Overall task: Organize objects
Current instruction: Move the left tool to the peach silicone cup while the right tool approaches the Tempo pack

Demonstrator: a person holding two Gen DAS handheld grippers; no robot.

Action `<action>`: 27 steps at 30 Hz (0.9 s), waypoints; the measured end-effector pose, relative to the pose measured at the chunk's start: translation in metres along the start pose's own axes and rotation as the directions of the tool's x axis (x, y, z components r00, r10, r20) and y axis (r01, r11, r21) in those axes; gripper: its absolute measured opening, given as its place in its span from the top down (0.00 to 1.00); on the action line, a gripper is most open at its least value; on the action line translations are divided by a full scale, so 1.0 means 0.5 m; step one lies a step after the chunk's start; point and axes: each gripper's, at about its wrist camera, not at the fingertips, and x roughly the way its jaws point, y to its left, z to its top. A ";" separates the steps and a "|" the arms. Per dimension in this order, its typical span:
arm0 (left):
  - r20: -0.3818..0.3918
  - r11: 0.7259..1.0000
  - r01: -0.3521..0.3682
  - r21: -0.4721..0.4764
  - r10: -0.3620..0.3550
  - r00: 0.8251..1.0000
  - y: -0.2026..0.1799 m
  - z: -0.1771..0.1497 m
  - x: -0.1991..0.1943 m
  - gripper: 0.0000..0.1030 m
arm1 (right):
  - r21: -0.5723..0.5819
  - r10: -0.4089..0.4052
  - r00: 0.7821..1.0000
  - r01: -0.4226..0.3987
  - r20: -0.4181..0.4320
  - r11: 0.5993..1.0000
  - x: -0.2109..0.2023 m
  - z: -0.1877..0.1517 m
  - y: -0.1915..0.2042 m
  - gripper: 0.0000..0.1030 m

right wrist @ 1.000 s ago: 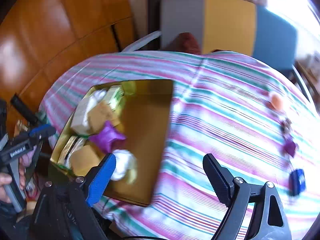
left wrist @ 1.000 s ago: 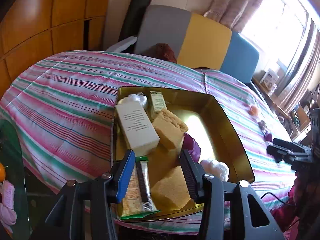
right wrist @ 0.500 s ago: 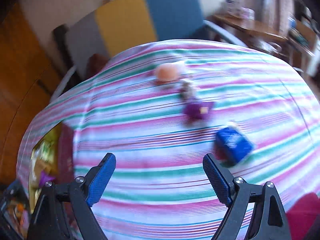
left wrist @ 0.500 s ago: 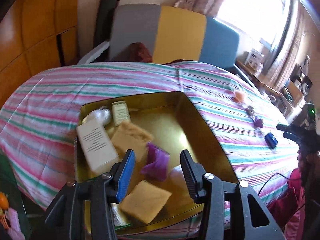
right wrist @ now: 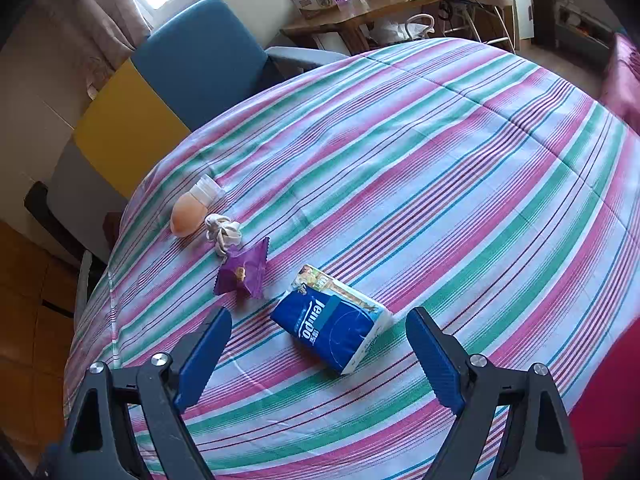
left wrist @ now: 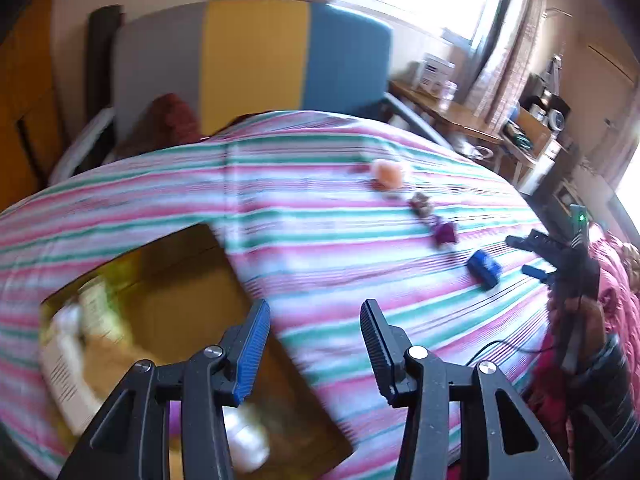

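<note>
A blue Tempo tissue pack [right wrist: 334,322] lies on the striped cloth just ahead of my open, empty right gripper [right wrist: 320,344]. Behind it in a row lie a purple wrapper [right wrist: 244,270], a white cord bundle [right wrist: 224,232] and an orange bottle [right wrist: 190,210]. The same row shows in the left wrist view: tissue pack [left wrist: 484,268], purple wrapper [left wrist: 444,232], orange bottle [left wrist: 386,172]. My left gripper [left wrist: 316,336] is open and empty over the right edge of the gold box [left wrist: 192,280], which holds a white carton [left wrist: 64,372] and other blurred items.
The striped cloth [right wrist: 440,160] covers a round table. A grey, yellow and blue chair [left wrist: 256,60] stands behind it. A wooden desk with boxes [right wrist: 360,4] is at the far right. The right gripper [left wrist: 556,256] shows in the left wrist view.
The left gripper has swung right, from above the box's contents to its right edge. The right gripper has swung from the box to the loose items and come close to the tissue pack.
</note>
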 end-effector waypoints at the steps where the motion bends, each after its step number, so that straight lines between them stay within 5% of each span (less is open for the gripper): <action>1: -0.006 1.000 0.017 0.008 -0.017 1.000 -0.018 0.017 0.017 0.54 | 0.002 0.008 1.000 -0.008 0.002 1.000 -0.001 -0.001 0.001 0.12; 8: -0.075 0.992 0.122 0.024 -0.120 0.990 -0.108 0.122 0.163 0.54 | 0.043 0.068 0.998 -0.067 -0.010 0.997 -0.002 -0.008 -0.009 0.11; 14: -0.105 0.978 0.079 0.191 -0.060 0.993 -0.188 0.203 0.300 0.49 | 0.065 0.124 0.992 -0.122 -0.019 0.990 -0.003 -0.013 -0.012 0.10; 19: -0.117 0.946 0.037 0.322 0.001 0.993 -0.240 0.271 0.405 0.32 | 0.056 0.158 0.986 -0.156 -0.053 0.986 0.008 -0.019 -0.002 0.09; 27: -0.091 0.838 -0.026 0.545 0.090 0.992 -0.332 0.343 0.529 0.28 | 0.028 0.195 0.978 -0.193 -0.080 0.981 0.018 -0.028 0.016 0.09</action>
